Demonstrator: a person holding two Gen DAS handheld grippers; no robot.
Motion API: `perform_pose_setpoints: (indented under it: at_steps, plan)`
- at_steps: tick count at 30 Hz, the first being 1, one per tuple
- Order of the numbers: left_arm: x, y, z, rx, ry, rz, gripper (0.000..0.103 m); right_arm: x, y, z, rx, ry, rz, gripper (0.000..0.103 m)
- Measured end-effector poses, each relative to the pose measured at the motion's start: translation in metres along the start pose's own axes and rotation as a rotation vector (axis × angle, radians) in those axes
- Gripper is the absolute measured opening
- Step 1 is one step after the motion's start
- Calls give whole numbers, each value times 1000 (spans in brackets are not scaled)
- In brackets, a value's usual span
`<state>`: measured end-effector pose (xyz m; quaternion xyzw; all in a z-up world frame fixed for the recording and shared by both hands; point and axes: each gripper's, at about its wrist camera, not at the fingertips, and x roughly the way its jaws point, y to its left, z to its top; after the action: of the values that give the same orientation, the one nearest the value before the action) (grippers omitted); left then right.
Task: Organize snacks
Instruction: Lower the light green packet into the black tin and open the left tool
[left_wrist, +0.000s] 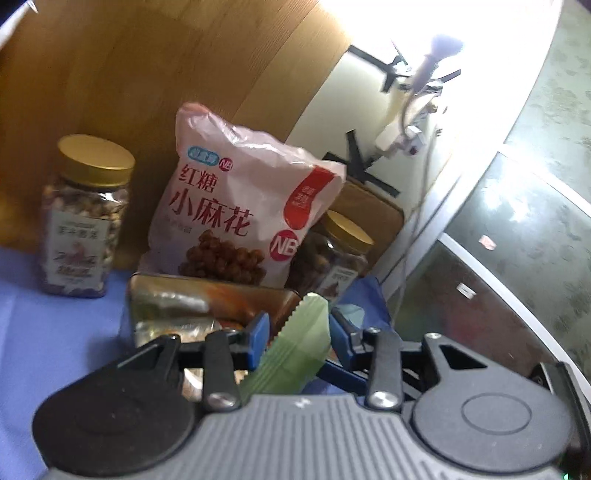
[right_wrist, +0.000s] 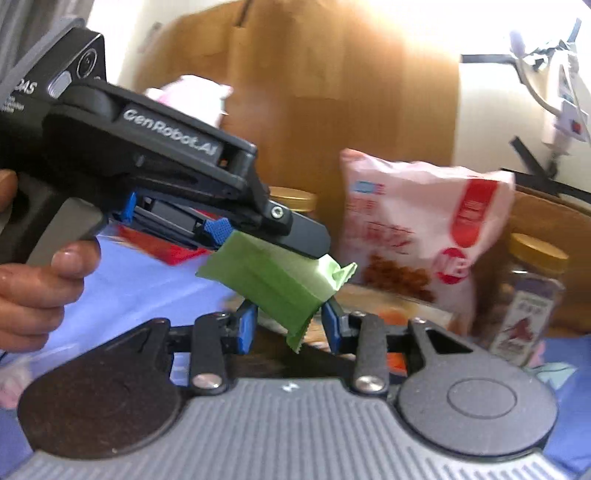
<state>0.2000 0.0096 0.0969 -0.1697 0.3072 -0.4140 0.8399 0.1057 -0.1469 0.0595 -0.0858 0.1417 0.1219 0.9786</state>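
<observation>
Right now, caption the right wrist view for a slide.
Left gripper passes a green snack packet between the open right gripper's fingers.

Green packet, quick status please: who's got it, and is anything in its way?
Left claw holds the green packet above the open tin. Right claw open around the packet's lower end. Pink snack bag and jars behind, not blocking.
</observation>
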Motion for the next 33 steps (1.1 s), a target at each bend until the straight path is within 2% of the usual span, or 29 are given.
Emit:
perform_pose_setpoints:
  at_steps: [5, 7, 9, 11, 14, 15, 20, 24, 26, 28, 29, 31, 32, 33]
  plan:
    - [47, 10, 2, -49, 38, 30, 39, 22, -23, -15, 8, 56, -71, 42]
    - [56, 12, 0, -58, 40, 32, 41, 20, -27, -21, 23, 54, -95, 43]
    - [63, 11, 1, -51, 39, 50, 44, 19, -32, -24, 42, 41, -119, 55]
    - [69, 9, 2, -43, 40, 78, 52, 12, -32, -26, 49, 34, -144, 62]
    - [73, 8, 2, -36, 53, 94, 54, 7, -33, -28, 41, 15, -197, 82]
    - [71, 7, 1, -31, 49, 97, 55, 4, -33, -29, 39, 10, -203, 84]
    - [49, -2, -1, 13, 24, 122, 56, -12, -30, -33, 43, -23, -245, 83]
    - [20, -9, -10, 77, 2, 164, 56, -29, -36, -38, 126, -41, -241, 83]
    - [2, -10, -21, 109, 10, 194, 56, -46, -34, -43, 184, -64, -203, 83]
    - [-14, -7, -35, 112, 26, 195, 56, -55, -36, -50, 269, -43, -100, 80]
    - [-21, -3, -42, 94, 43, 187, 55, -56, -40, -56, 339, -7, -30, 76]
    - [-26, 12, -54, 13, 91, 159, 54, -46, -48, -67, 456, 90, 61, 60]
    - [-26, 21, -59, -45, 118, 145, 53, -38, -54, -73, 517, 144, 93, 47]
    - [-23, 33, -65, -117, 148, 135, 53, -29, -60, -77, 574, 188, 114, 39]
